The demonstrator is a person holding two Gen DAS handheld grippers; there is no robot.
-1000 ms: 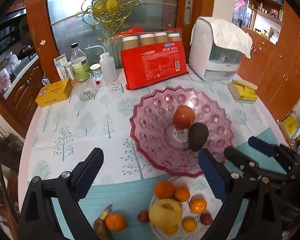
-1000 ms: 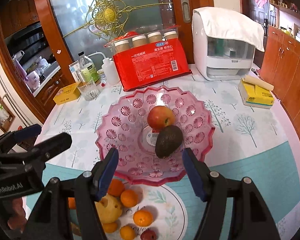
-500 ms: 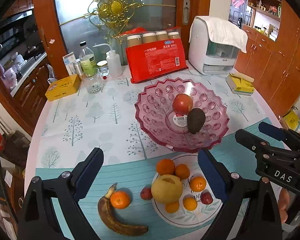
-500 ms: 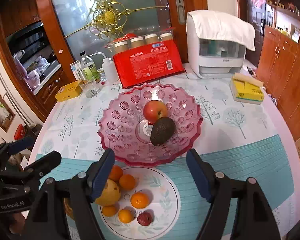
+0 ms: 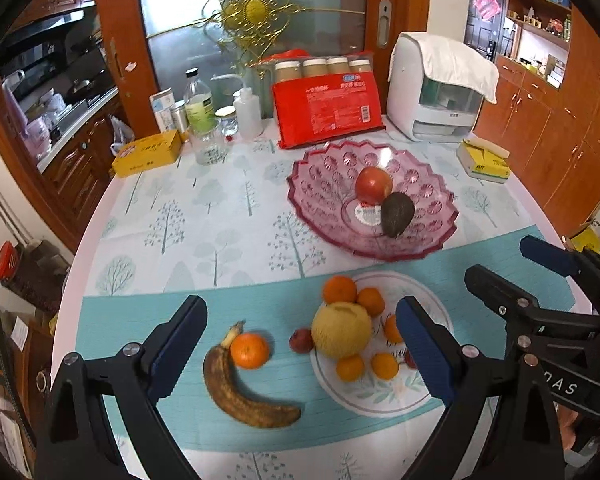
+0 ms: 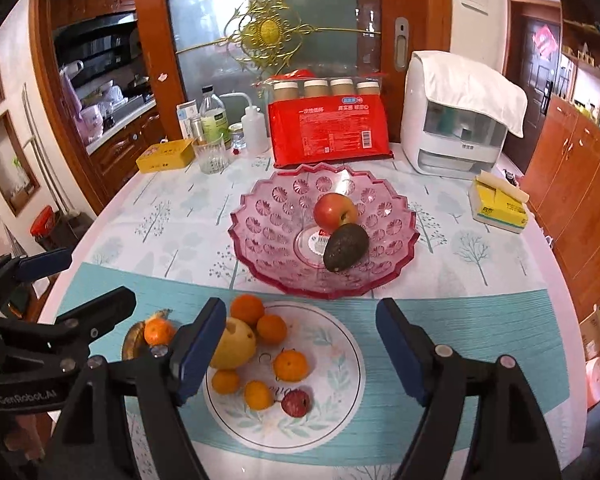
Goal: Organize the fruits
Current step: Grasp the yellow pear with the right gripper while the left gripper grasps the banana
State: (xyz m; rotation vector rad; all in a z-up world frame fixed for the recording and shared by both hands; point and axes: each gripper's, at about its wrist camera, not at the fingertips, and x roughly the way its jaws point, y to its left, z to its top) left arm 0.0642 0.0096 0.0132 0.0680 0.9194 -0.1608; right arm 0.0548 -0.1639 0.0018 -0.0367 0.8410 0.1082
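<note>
A pink glass bowl (image 5: 324, 184) (image 6: 267, 216) holds a red apple (image 5: 374, 185) (image 6: 334, 210) and a dark avocado (image 5: 397, 214) (image 6: 346, 246). Nearer me, a white plate (image 5: 380, 396) (image 6: 340, 380) carries a yellow pear (image 5: 342, 330), several small oranges and a small red fruit (image 6: 295, 402). A browned banana (image 5: 239, 396), an orange (image 5: 249, 350) and another red fruit (image 5: 301, 340) lie on the cloth left of the plate. My left gripper (image 5: 300, 306) hangs open above the banana and plate. My right gripper (image 6: 300, 306) is above the plate, jaws opening, nothing between them.
Along the table's back stand a red pack of paper cups (image 5: 328, 108), a white appliance (image 5: 436, 96), bottles and a glass (image 5: 207, 144), and a yellow box (image 5: 147, 152). A yellow tissue pack (image 5: 484, 160) lies at the right. The round table's edge curves close on both sides.
Both grippers have drawn back from the bowl toward the near table edge, so the plate, banana and loose orange now show fully. The right jaws have spread wider.
</note>
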